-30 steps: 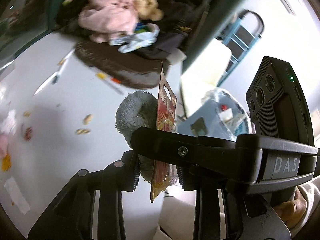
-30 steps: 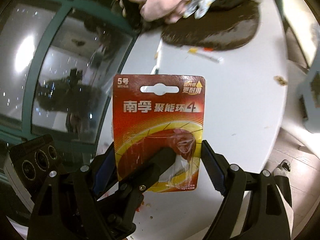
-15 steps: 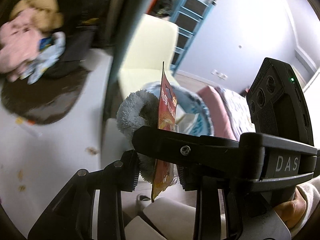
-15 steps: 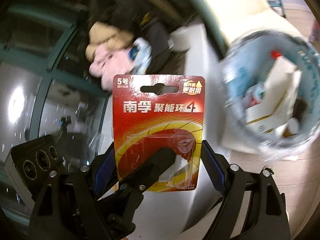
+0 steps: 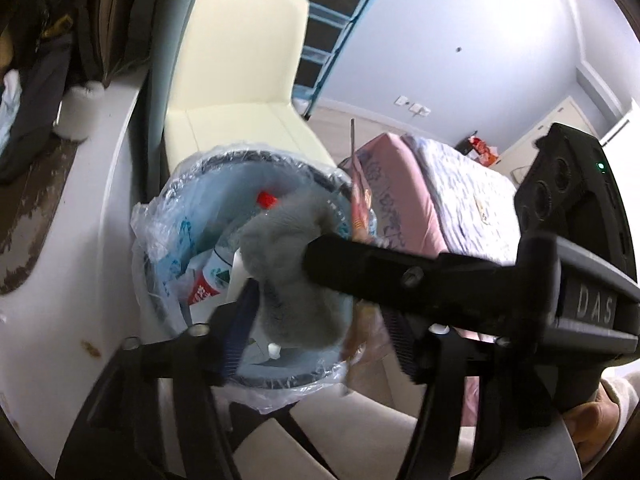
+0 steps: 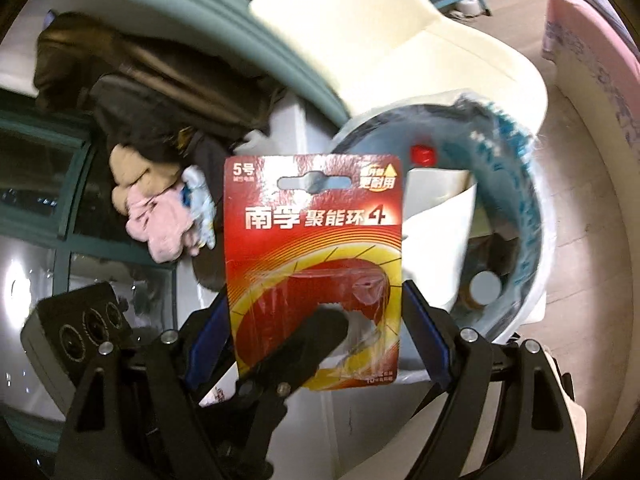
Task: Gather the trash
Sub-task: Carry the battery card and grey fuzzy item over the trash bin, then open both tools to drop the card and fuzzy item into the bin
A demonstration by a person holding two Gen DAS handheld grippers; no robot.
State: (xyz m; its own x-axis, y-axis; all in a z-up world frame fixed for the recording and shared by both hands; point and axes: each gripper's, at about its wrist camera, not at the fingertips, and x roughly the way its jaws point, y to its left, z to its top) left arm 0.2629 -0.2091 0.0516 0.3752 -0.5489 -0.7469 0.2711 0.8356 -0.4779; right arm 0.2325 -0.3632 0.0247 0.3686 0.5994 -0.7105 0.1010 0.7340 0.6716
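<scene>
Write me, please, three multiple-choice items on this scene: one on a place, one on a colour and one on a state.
1. Where is the battery card?
A. Lying in the bin
B. Upright between the right gripper's jaws
C. On the chair seat

2. What colour is the cap of the bottle in the bin?
A. Red
B. Green
C. Yellow

3. In what state is the bin?
A. Shut with a lid
B. Tipped on its side
C. Open, bag-lined, with rubbish inside

Key:
1 B: the battery card stands face-on between the jaws of the right gripper, in front of the bin, not in it.
2 A: the cap shows red.
3 C: a plastic bag is folded over the rim, and a bottle lies inside.
</scene>
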